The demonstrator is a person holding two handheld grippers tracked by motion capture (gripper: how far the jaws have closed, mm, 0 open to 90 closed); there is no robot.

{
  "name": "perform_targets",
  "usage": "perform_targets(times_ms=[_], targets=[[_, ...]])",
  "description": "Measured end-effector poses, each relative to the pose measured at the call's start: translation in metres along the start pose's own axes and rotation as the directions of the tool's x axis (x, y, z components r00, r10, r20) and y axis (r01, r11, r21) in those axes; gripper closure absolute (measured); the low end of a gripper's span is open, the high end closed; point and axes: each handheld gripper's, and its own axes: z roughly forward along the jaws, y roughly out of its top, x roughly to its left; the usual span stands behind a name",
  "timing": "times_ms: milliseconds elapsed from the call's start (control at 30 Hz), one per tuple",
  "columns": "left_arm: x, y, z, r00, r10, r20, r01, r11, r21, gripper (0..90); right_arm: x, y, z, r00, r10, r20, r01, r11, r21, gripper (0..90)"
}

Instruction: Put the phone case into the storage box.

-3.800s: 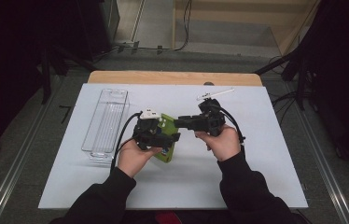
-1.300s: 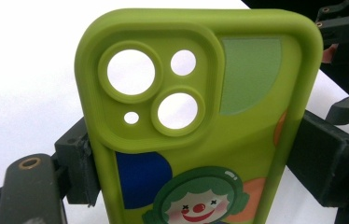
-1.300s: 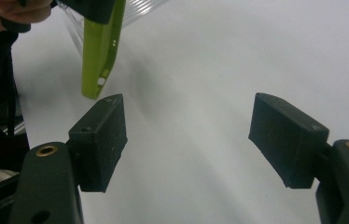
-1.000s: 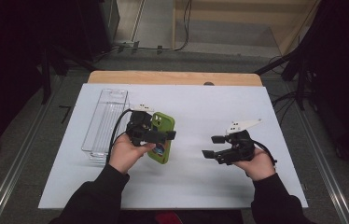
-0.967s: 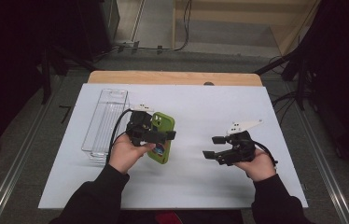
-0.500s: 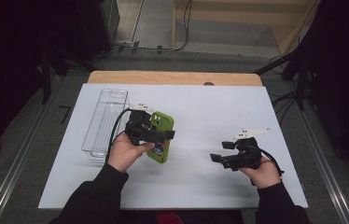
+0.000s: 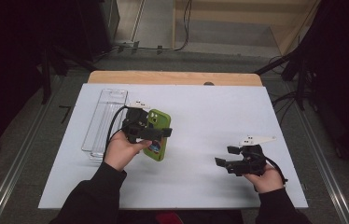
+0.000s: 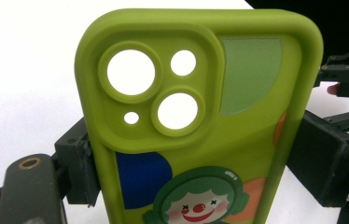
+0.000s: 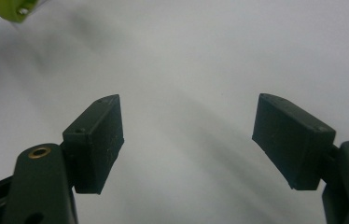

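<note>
Phone case [image 7: 156,135] pinched across its width by left gripper [image 7: 145,132], long axis up-table (right gripper [image 7: 231,163] spread, empty, well apart).

Your phone case [image 8: 200,140]: lime green, with a blue patch, orange patches, a pale green panel and a green-haired clown. Your desk [image 7: 200,116]: white top, wooden far edge. Tray [image 7: 103,122]: clear.

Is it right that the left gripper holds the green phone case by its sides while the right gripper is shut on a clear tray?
Not quite. The left gripper does hold the phone case by its sides, but the right gripper is open with nothing between its jaws, as the right gripper view shows. The clear tray lies apart, at the table's left.
</note>
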Motion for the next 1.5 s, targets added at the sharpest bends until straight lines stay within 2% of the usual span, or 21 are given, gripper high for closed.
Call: perform_targets(times_ms=[100,300,700,900,1267,1500], targets=[[0.003,0.002,-0.004,1.0,-0.006,0.001,0.006,1.0,0.007,17.3,-0.001,-0.003,0.001,1.0,0.003,0.004,-0.003,1.0,0.01,22.8],[0.007,0.006,-0.014,0.9998,-0.021,-0.004,0.021,0.9998,-0.005,17.3,0.0,-0.006,0.001,0.9997,-0.021,0.007,0.021,0.999,0.03,22.8],[0.013,0.013,-0.036,0.9994,-0.034,-0.001,0.033,0.9993,-0.015,17.3,0.0,-0.008,0.0,0.9997,-0.024,0.0,0.024,1.0,0.019,22.8],[0.016,0.016,-0.049,0.9993,-0.037,-0.01,0.037,0.9989,-0.027,17.3,0.001,-0.008,-0.001,0.9998,-0.018,0.0,0.018,1.0,0.009,22.8],[0.027,0.018,-0.067,0.9972,-0.068,-0.033,0.066,0.9968,-0.046,17.3,0.002,-0.008,0.0,0.9998,-0.012,-0.015,0.013,1.0,0.024,22.9],[0.033,0.018,-0.077,0.9962,-0.073,-0.047,0.07,0.996,-0.055,17.3,0.003,-0.008,0.0,0.9998,-0.011,-0.019,0.011,1.0,0.026,22.8]])
